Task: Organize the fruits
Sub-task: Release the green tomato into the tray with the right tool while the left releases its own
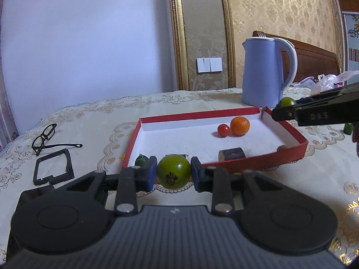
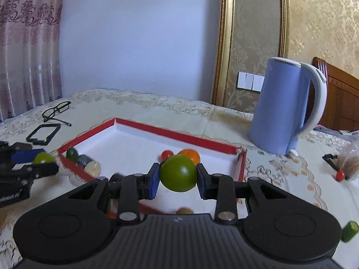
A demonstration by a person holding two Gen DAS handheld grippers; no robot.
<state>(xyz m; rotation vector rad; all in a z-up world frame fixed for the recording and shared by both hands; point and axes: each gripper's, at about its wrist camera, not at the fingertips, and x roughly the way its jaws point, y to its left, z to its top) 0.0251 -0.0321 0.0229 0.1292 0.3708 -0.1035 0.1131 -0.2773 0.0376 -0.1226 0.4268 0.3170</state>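
Left wrist view: the left gripper (image 1: 174,172) has its fingers clamped on a round, smooth green fruit (image 1: 174,170) at lower centre; it looks light, firm and slippery, best pinched across its widest part. Behind it, the shallow red-walled cardboard tray (image 1: 289,154) holds a small red tomato (image 1: 223,130) and an orange citrus (image 1: 240,125).

Right wrist view: the right gripper (image 2: 178,174) pinches a second round green fruit (image 2: 178,172) at centre, above the tray.

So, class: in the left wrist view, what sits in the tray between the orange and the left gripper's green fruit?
Only bare white tray floor, seen in the left wrist view.
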